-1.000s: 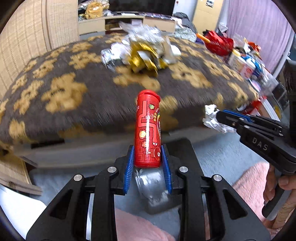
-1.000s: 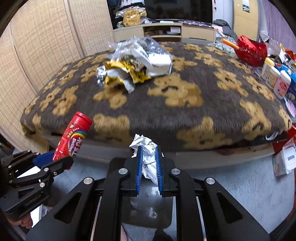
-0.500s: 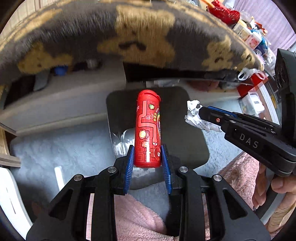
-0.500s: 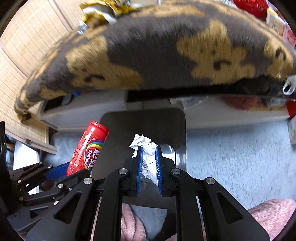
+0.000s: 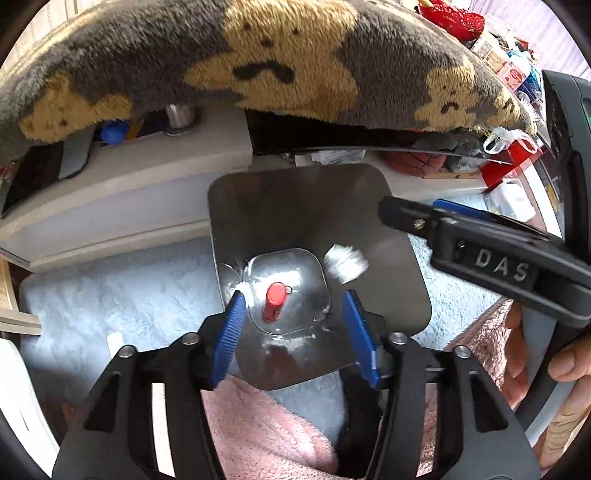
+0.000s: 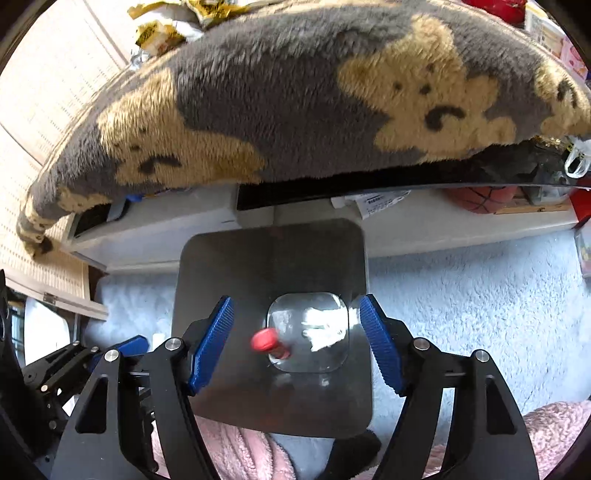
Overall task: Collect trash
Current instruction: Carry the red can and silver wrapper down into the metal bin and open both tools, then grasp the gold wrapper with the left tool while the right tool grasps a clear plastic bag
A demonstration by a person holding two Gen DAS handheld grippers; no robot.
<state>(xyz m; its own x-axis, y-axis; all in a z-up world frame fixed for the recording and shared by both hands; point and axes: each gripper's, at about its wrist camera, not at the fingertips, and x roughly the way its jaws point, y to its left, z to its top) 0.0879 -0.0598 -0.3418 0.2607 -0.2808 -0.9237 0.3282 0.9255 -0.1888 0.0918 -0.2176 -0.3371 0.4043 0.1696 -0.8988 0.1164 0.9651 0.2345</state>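
Low tabletop covered by a grey plush blanket [image 6: 295, 122] with tan bear print, edge overhanging across the top of both views. Under the tabletop: white shelf ledge [image 5: 122, 206], dark gap, a basketball [image 6: 484, 199], papers [image 6: 376, 201], blue cap [image 5: 112, 131]. Floor: pale blue shaggy carpet [image 6: 472, 295]; pink fluffy fabric [image 5: 266, 432] at the bottom edge. Woven beige screen or blind [image 6: 44, 110] on the left wall side. Clutter past the tabletop's right edge: red bag [image 5: 454, 18], boxes and bottles [image 5: 506, 70], white plastic bag [image 5: 506, 138], red box [image 5: 509, 162]. Bright daylight, soft shadows; glare on the carpet.
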